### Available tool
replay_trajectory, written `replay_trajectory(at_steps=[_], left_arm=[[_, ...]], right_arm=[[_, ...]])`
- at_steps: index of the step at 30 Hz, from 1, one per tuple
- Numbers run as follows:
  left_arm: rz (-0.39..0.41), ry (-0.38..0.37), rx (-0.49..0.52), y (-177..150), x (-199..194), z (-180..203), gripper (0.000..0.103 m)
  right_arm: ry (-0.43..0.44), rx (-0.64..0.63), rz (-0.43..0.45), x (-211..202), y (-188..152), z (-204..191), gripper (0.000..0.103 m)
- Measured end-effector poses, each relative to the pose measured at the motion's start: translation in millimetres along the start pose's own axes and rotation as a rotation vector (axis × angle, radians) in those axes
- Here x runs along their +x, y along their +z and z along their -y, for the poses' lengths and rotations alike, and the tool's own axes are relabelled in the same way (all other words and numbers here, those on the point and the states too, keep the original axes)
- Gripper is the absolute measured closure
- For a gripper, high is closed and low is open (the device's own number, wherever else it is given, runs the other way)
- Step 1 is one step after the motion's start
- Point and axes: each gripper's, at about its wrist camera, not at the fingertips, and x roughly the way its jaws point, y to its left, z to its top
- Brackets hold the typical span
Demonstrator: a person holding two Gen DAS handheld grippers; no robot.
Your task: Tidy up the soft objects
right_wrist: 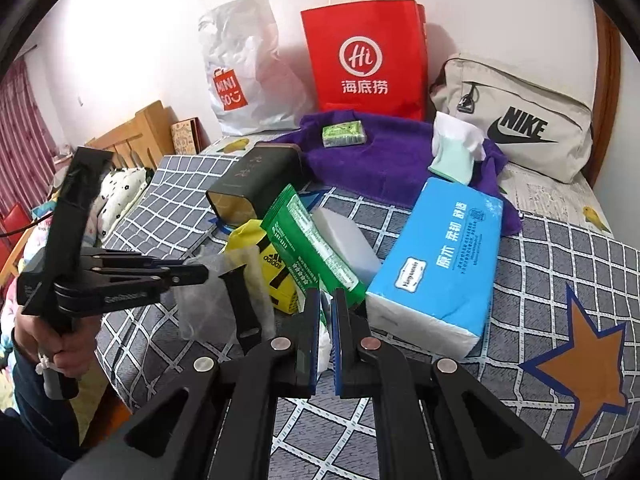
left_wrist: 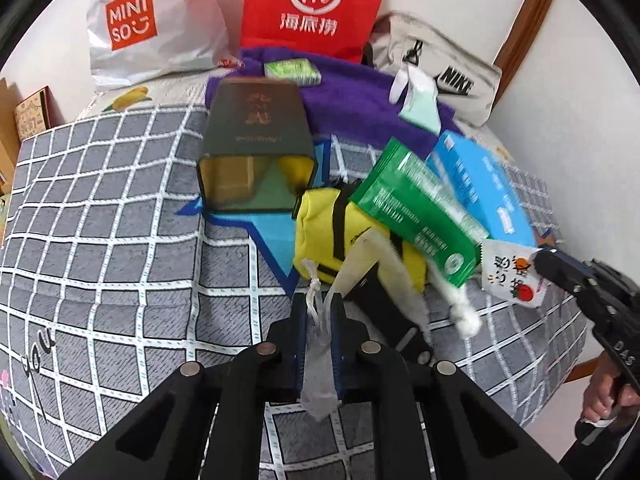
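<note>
My left gripper (left_wrist: 319, 302) is shut on the drawstring edge of a translucent white mesh pouch (left_wrist: 378, 264) that holds a black strap; it shows in the right wrist view (right_wrist: 200, 274) with the pouch (right_wrist: 208, 308) hanging from it. My right gripper (right_wrist: 328, 300) is shut on a white snack packet (right_wrist: 323, 344), seen in the left wrist view (left_wrist: 516, 272) at its tips (left_wrist: 540, 258). A yellow Adidas pouch (left_wrist: 320, 224), a green wipes pack (left_wrist: 420, 208) and a blue tissue pack (right_wrist: 440, 264) lie piled on the checked blanket.
A dark tin box (left_wrist: 256, 144) lies open-ended on its side. A purple towel (right_wrist: 380, 152) carries a small green tissue packet (right_wrist: 345, 133) and a mint pack (right_wrist: 456, 152). A Miniso bag (left_wrist: 148, 24), red paper bag (right_wrist: 366, 60) and Nike bag (right_wrist: 516, 120) line the wall.
</note>
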Motion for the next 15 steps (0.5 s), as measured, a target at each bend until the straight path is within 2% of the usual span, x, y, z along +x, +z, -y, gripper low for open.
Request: replay_trajectory(at_steps=[4, 15], left_arm=[[0.035, -0.017, -0.013, 5.4, -17.1, -0.2, 0.092], [0.109, -0.005, 0.009, 39.6, -44.1, 7.0, 0.092]], right_arm=[[-0.004, 0.013, 0.027, -11.5, 5.6, 4.6, 0.097], [-0.001, 0.031, 0.074, -33.1, 29.3, 17.5, 0.097]])
